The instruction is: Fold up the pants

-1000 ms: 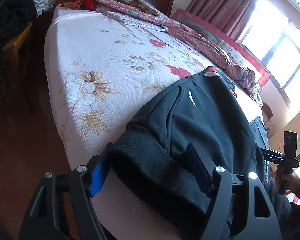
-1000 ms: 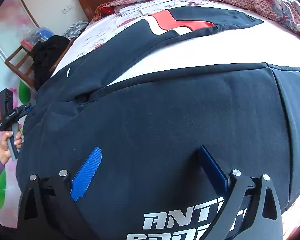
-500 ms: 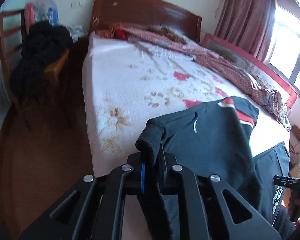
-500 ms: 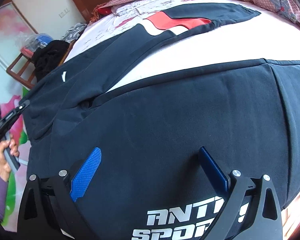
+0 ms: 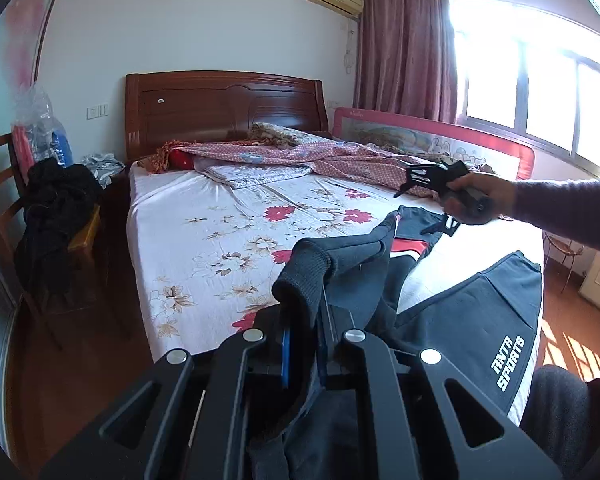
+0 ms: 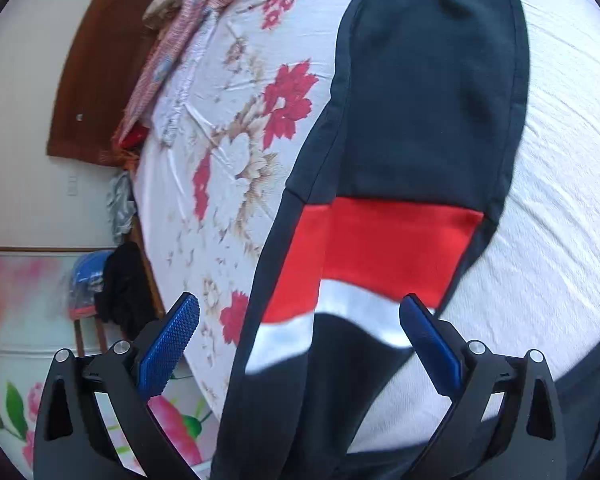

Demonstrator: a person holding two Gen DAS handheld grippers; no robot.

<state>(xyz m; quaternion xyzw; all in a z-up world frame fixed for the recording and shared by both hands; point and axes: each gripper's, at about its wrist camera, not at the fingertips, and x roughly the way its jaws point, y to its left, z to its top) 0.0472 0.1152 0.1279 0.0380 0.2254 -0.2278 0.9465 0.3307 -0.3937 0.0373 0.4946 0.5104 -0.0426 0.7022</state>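
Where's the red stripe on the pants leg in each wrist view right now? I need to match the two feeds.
Left wrist: the red stripe sits right of centre, on the pants leg lying on the bed, just beyond the bunched fabric clamped in the left gripper.
Right wrist: the red stripe fills the middle, ahead of the open right gripper.
Shared landmark: the wooden headboard.

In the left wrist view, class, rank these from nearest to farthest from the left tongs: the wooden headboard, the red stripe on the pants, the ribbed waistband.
1. Ribbed waistband: clamped in the left tongs.
2. Red stripe: on the pants leg, mid-bed, right of centre.
3. Wooden headboard: far end of the bed, against the wall.
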